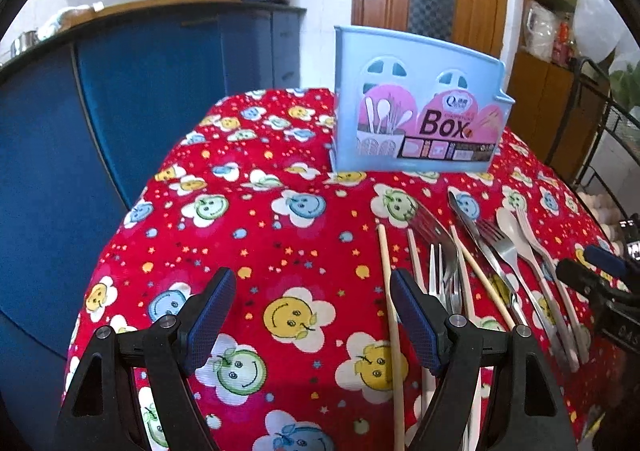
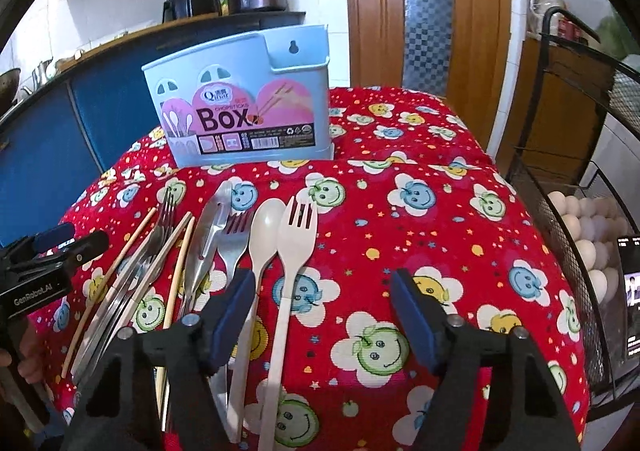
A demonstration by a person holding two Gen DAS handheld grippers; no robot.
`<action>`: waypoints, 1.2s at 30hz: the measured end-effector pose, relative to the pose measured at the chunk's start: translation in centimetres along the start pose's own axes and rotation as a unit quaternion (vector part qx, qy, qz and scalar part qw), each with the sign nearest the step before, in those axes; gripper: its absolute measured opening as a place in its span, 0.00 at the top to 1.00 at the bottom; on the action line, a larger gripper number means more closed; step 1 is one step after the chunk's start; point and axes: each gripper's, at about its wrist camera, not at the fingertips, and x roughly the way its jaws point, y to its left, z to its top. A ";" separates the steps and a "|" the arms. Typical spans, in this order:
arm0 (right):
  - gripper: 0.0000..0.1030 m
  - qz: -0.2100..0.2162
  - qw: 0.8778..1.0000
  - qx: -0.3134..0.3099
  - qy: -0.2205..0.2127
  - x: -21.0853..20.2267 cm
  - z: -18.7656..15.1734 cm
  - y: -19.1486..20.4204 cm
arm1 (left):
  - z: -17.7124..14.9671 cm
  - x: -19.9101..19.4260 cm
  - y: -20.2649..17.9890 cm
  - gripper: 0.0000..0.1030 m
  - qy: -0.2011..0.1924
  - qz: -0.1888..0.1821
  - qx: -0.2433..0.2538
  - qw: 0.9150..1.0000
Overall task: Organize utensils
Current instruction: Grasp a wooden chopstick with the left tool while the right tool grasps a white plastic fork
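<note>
Both grippers are hovering low over the table (image 2: 460, 219), which is wearing a red cloth printed with smiling flowers, and neither is holding anything. The left gripper (image 1: 312, 315) is carrying its jaws wide apart over bare cloth, its right-hand finger sitting just beside the leftmost chopstick (image 1: 390, 311). The right gripper (image 2: 322, 315) is likewise keeping its jaws wide apart, its left-hand finger hanging over the handles of the plastic spoon (image 2: 260, 247) and the plastic fork (image 2: 292, 251). The utensils are lying loose in a rough row between the two grippers, heads pointing away towards the far edge: wooden chopsticks, metal forks (image 2: 236, 247), a metal knife (image 2: 208, 227) and the two cream plastic pieces, several of them overlapping or touching. The blue chopsticks box (image 2: 248, 107) is standing upright at the far side of the table, well apart from the row, its label facing the cameras; its inside is hidden from both views. Judging from this layout, the sorting is only beginning, with no utensil visibly in the box. The next move is probably calling for one gripper to descend over a single handle, close on it without dragging its neighbours, and carry it to the box opening. The overlapping metal pieces are likely demanding the most care.
</note>
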 end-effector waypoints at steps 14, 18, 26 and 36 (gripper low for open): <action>0.53 0.021 0.998 -0.013 0.059 1.8 1.0 -0.4 | 0.5 1.6 -1.0 0.22 0.073 -0.017 0.044 0.996; 0.56 0.027 0.996 -0.023 0.079 2.3 1.4 -0.3 | 0.6 2.1 -1.5 0.22 0.091 -0.018 0.065 0.994; 0.68 0.041 0.990 -0.021 0.130 3.4 2.7 -0.9 | 1.1 3.5 -2.1 0.23 0.121 -0.019 0.100 0.987; 0.89 0.067 0.980 -0.005 0.189 4.7 4.1 -2.4 | 2.2 3.9 -3.2 0.68 0.173 -0.073 0.143 0.972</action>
